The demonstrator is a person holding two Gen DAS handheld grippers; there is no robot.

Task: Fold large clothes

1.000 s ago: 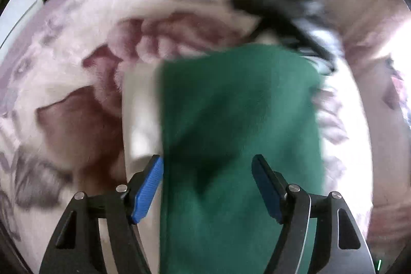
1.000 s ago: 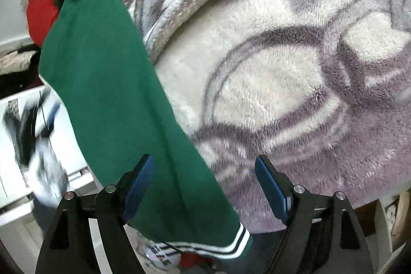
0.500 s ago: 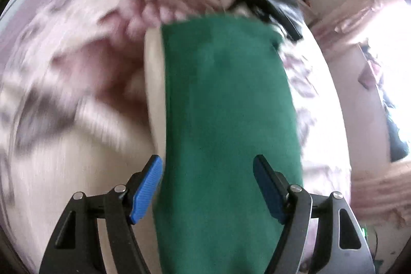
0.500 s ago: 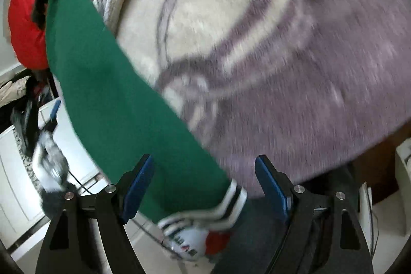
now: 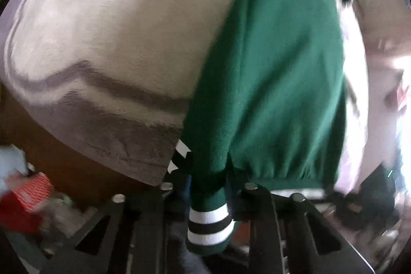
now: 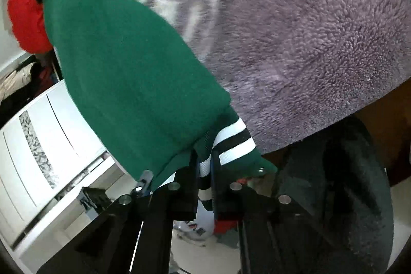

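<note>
Both grippers on the green sweater's striped hem, sweater laid across the blanket.

My left gripper [image 5: 208,186] has its jaws closing with the green sweater [image 5: 280,73] bunched between them; its black-and-white striped cuff [image 5: 209,222] hangs at 6 o'clock below the fingers. My right gripper [image 6: 204,171] is clenched on the striped ribbing [image 6: 231,143] at the sweater's [image 6: 123,63] other corner. In the left view the sweater runs from the jaws up toward 1 o'clock over the cream-and-grey fleece blanket [image 5: 115,30]. In the right view it runs to 11 o'clock, with the purple-grey blanket [image 6: 321,43] at 2 o'clock. A red garment [image 6: 23,22] sits at 10 o'clock and a white cabinet [image 6: 38,135] at 8 o'clock.
</note>
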